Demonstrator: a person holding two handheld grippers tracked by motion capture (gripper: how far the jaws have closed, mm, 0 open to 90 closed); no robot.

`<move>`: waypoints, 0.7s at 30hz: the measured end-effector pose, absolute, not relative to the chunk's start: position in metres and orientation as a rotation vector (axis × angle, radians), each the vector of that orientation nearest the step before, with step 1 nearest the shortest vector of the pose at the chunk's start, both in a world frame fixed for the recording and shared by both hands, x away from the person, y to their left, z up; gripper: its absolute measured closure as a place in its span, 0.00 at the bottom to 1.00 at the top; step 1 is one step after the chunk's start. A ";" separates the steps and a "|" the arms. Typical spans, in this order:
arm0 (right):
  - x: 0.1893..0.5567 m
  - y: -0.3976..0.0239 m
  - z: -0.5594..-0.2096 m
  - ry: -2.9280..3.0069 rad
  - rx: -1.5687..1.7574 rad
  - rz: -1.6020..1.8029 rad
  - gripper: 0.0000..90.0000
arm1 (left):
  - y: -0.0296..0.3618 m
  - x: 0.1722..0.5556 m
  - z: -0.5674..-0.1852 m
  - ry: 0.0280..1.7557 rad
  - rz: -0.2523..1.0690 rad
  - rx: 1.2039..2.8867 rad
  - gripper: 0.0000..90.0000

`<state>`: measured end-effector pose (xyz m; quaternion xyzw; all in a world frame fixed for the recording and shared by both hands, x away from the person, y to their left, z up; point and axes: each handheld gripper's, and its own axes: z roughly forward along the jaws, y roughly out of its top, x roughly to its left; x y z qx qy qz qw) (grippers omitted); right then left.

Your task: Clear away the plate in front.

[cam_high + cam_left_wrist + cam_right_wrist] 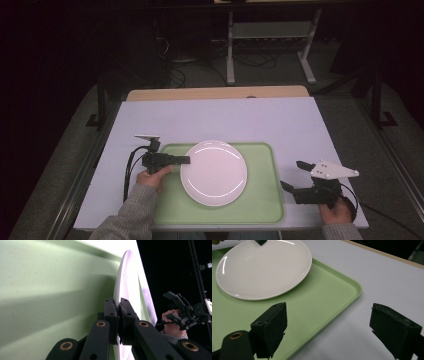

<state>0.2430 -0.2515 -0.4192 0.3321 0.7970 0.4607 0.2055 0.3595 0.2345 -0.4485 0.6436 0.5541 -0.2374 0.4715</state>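
White plate (pixel 214 173) on green tray (pixel 260 207), lying flat near the tray's middle, tray on the pale worktop (pixel 220 120). Left gripper (pixel 186 160) clamped on the plate's left rim; in the left gripper view, black pads (pixel 110 312) pressed against both faces of the thin rim (pixel 125 277), jaws nearly together. Left hand (pixel 152 176) over the tray's left edge, grey sleeve (pixel 127 215) below it. Right gripper (pixel 292 175) released, jaws spread wide with nothing between them, off the tray's right edge above bare worktop, well apart from the plate. In the right gripper view, tray corner (pixel 354 290) between the two spread pads, plate farther off at upper left. Right hand (pixel 336 210) near the worktop's front right corner.
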 end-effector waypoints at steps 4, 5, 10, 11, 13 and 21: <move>0.243 -0.251 -0.419 2.223 0.924 1.283 0.15 | 0.233 0.359 -0.450 1.383 -0.584 1.581 0.96; 0.243 -0.251 -0.419 2.223 0.924 1.283 0.15 | 0.233 0.359 -0.451 1.390 -0.585 1.585 0.96; 0.243 -0.251 -0.419 2.224 0.924 1.283 0.15 | 0.234 0.358 -0.454 1.415 -0.590 1.588 0.96; 0.243 -0.251 -0.419 2.225 0.924 1.283 0.15 | 0.234 0.357 -0.454 1.418 -0.588 1.590 0.96; 0.243 -0.251 -0.419 2.226 0.923 1.283 0.15 | 0.233 0.357 -0.454 1.426 -0.587 1.593 0.96; 0.243 -0.250 -0.419 2.225 0.918 1.285 0.15 | 0.233 0.356 -0.452 1.438 -0.584 1.614 0.96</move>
